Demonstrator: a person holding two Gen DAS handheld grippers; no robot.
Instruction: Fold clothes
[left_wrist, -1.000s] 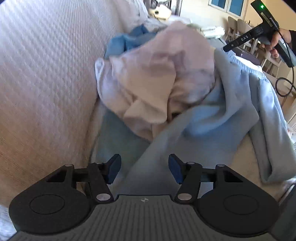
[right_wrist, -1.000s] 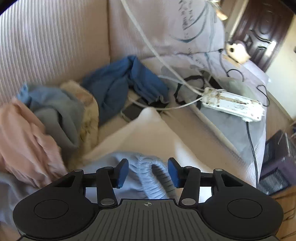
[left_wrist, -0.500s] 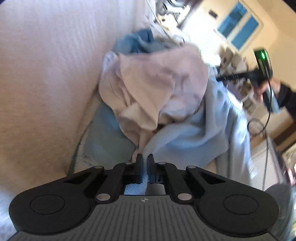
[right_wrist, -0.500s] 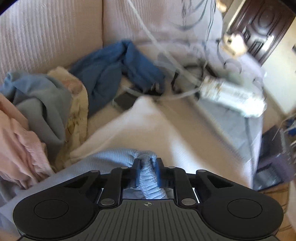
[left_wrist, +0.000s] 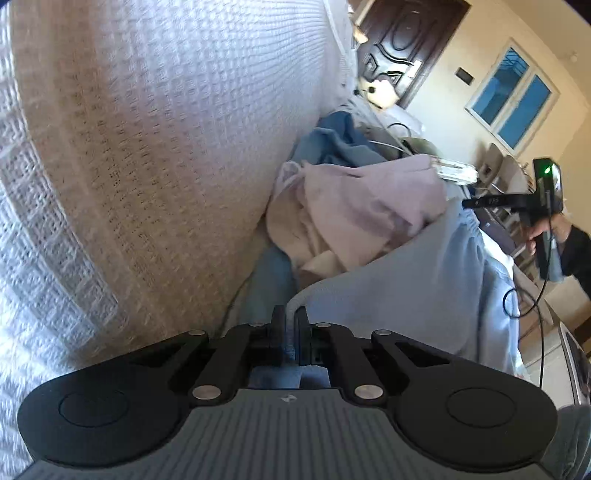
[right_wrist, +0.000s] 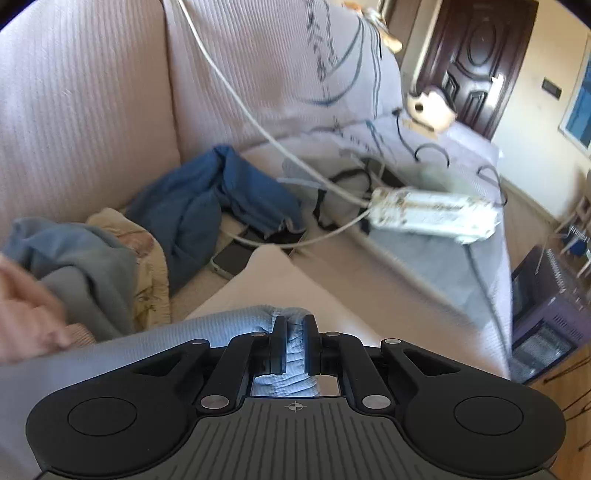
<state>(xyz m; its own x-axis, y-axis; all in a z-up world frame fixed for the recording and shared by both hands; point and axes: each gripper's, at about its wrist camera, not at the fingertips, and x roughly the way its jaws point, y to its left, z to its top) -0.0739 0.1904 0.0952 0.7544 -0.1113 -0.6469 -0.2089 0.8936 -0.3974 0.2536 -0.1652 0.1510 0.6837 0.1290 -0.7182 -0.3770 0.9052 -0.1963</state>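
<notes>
A sofa (left_wrist: 155, 155) carries a heap of clothes: a light blue garment (left_wrist: 417, 291) drapes beside a pink one (left_wrist: 369, 206). The left gripper (left_wrist: 291, 325) has its jaws clamped on the blue garment's edge; the right gripper (right_wrist: 294, 334) pinches its ribbed hem.

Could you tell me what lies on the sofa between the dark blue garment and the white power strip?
In the right wrist view, a dark phone and tangled cables lie between the dark blue garment and the power strip.

No legible text, lettering on right tool (left_wrist: 496, 201) too blurred
</notes>
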